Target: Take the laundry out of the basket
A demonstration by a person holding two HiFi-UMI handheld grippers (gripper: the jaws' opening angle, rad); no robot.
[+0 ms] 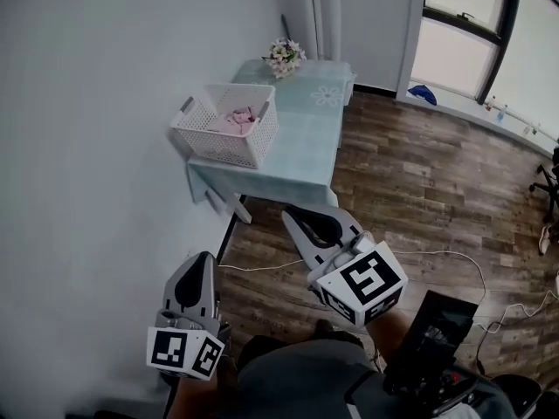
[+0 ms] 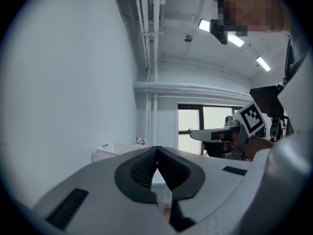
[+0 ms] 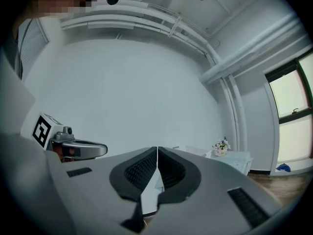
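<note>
A white lattice laundry basket [image 1: 225, 124] stands on the near left corner of a pale green table [image 1: 301, 129], with pink laundry [image 1: 238, 118] lying inside it. Both grippers are held low, well short of the table and over the wooden floor. My left gripper [image 1: 199, 260] is shut and holds nothing; in its own view the left gripper [image 2: 156, 149] has its tips meeting, with the basket [image 2: 113, 150] small and far off. My right gripper [image 1: 297, 213] is also shut and empty, and the right gripper [image 3: 157, 149] shows its pads pressed together.
A small bunch of flowers [image 1: 285, 57] sits at the table's far end by the wall. White cables [image 1: 454, 260] trail over the wooden floor. An office chair [image 1: 550, 182] stands at the right edge, under the windows.
</note>
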